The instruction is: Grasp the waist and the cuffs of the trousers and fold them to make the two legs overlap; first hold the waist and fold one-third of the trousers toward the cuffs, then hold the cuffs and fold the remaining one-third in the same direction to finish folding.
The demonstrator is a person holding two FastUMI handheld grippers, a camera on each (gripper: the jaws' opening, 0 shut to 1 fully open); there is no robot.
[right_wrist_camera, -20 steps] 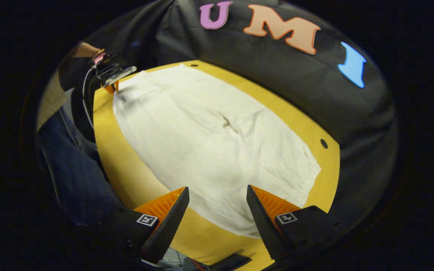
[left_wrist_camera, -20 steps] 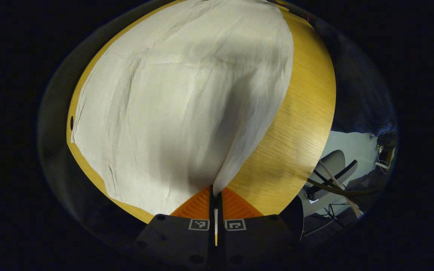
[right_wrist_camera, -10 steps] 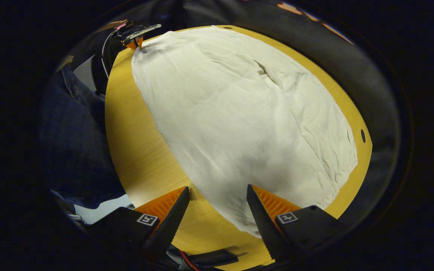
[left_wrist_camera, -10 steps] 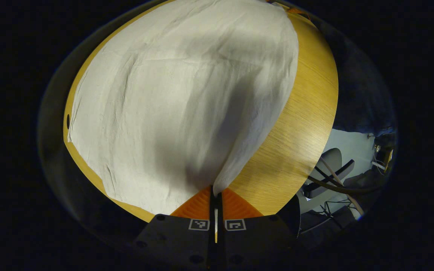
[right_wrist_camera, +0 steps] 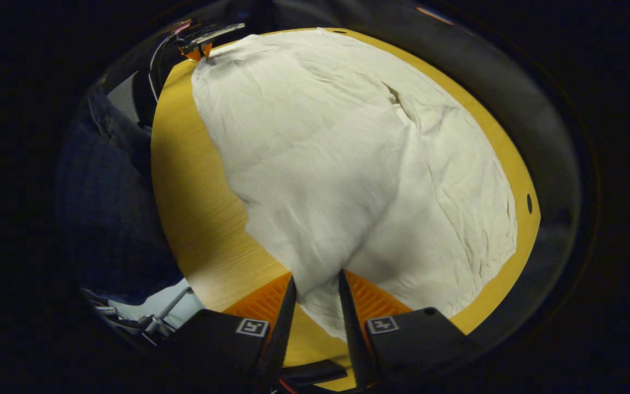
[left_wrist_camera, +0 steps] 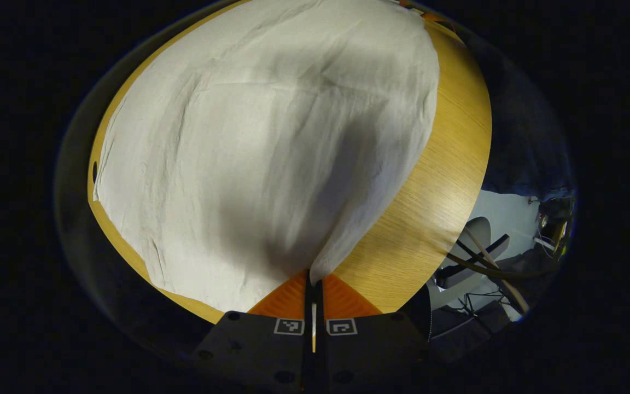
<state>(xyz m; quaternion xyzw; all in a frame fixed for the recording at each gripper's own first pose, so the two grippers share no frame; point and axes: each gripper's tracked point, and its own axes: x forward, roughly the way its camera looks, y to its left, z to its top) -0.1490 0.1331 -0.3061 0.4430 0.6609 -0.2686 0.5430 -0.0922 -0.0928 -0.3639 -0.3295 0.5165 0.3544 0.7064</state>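
Note:
White trousers [left_wrist_camera: 249, 142] lie spread over the round wooden table [left_wrist_camera: 435, 186]. My left gripper [left_wrist_camera: 313, 276] is shut on a corner of the cloth at the table's near side, and that corner is lifted a little. In the right gripper view the trousers [right_wrist_camera: 348, 164] stretch away from me, and the left gripper [right_wrist_camera: 201, 48] shows pinching the far corner. My right gripper [right_wrist_camera: 316, 282] straddles the near edge of the cloth. Its jaws stand narrowed with a gap between them, and a bunch of fabric sits in that gap.
A person in blue jeans [right_wrist_camera: 101, 208] stands close to the table's left edge in the right gripper view. A grey chair and cables [left_wrist_camera: 473, 257] sit on the floor beyond the table. A small hole [right_wrist_camera: 529, 203] marks the tabletop near the cloth's right side.
My right gripper has come down over the near edge of the trousers and its jaws have narrowed from wide open onto the cloth. The left gripper has kept its hold, almost still.

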